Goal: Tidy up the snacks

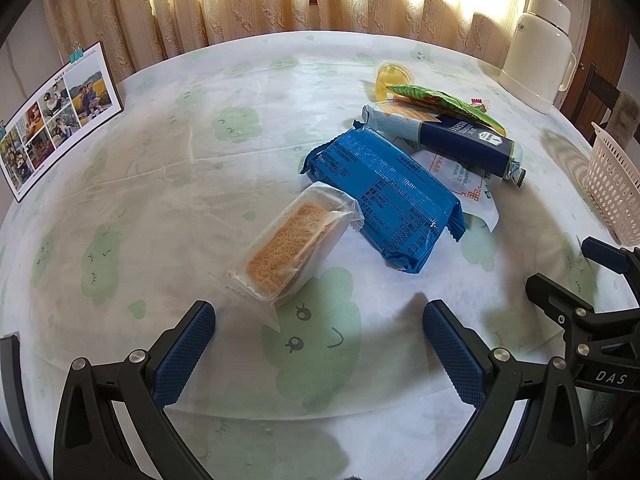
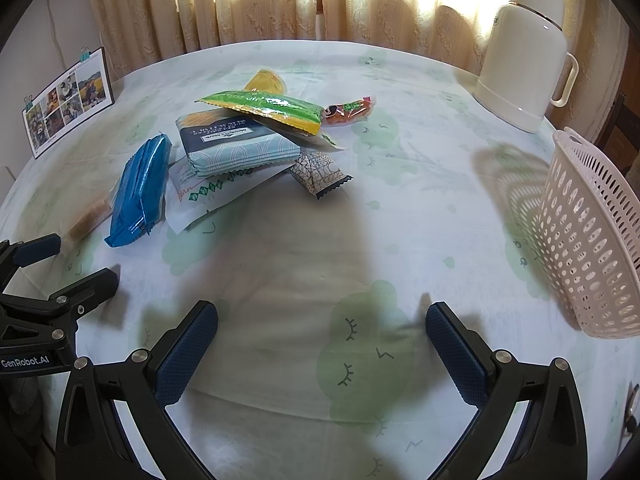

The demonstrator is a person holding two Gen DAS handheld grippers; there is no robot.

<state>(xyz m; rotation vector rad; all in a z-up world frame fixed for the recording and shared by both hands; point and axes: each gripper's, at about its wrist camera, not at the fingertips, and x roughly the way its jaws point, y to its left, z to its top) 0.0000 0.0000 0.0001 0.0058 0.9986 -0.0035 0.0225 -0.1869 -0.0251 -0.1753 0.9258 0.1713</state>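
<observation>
photo board (image 1: 60, 114) stands at desk's far left edge. left gripper (image 1: 319, 342): jaws spread wide, empty, over the desk (image 1: 180, 168), just short of a clear-wrapped cake (image 1: 286, 246). blue packet (image 1: 384, 196) lies touching the cake's wrapper. heap beyond it: navy-labelled pack (image 2: 236, 144), green packet (image 2: 266, 110) on top, patterned bar (image 2: 320, 174) beside. right gripper (image 2: 322, 344): jaws spread wide, empty. pink basket (image 2: 596, 240) and white flask (image 2: 524, 52) at right.

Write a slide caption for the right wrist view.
Open right gripper hovers over the table, snack pile ahead left, pink basket at right.
</observation>
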